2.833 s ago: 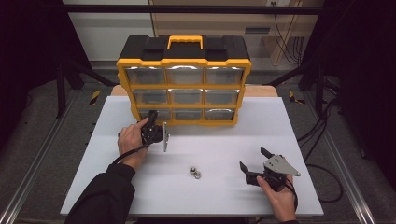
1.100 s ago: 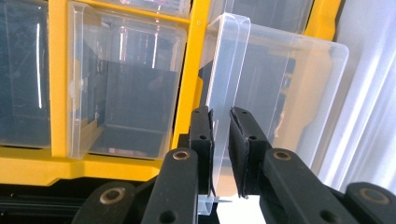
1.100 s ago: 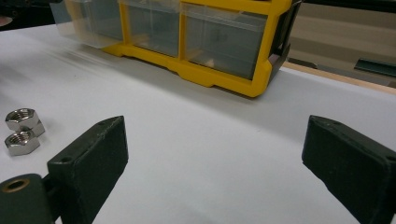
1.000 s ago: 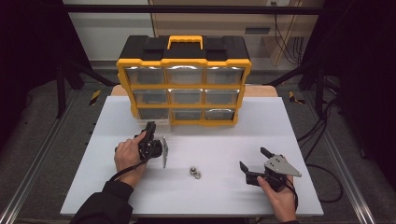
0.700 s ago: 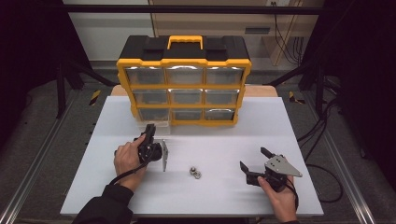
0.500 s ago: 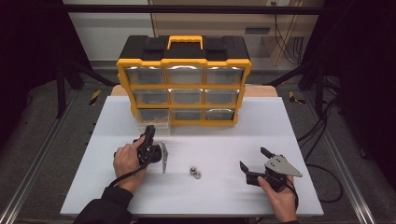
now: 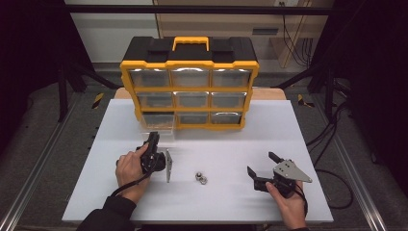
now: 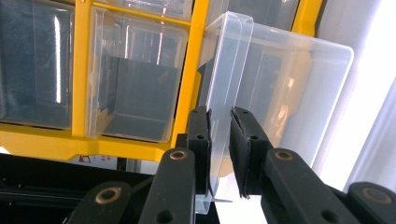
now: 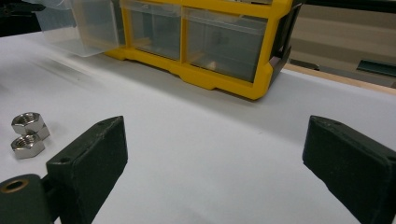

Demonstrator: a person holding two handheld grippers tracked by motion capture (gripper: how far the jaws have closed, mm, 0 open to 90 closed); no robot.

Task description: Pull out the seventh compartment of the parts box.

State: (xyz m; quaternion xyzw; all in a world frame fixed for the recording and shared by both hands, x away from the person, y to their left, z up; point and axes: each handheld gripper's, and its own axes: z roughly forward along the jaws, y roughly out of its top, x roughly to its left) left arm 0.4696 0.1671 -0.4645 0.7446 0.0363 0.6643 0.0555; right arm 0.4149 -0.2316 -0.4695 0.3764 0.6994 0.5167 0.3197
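Note:
A yellow and black organizer (image 7: 190, 86) with clear drawers stands at the back of the white table (image 7: 288, 130). Its bottom-left clear drawer (image 7: 159, 126) (image 8: 280, 93) is pulled partly out. My left gripper (image 7: 155, 137) (image 8: 219, 135) points at the drawer, its jaws shut on the thin front lip. Two steel nuts (image 7: 201, 178) (image 9: 28, 133) lie together mid-table. At the front right my right gripper (image 7: 261, 162) (image 9: 219, 154) rests open, aimed at the organizer with nothing between its jaws.
The other drawers (image 7: 192, 99) sit closed in the organizer. Dark stands and cables (image 7: 332, 125) flank the table on both sides. Bare white surface lies between the nuts and the right gripper.
Compared with the oldest frame, my left gripper has drawn back toward the person and the bottom-left drawer has slid out with it. Over the last second both hands stay nearly still.

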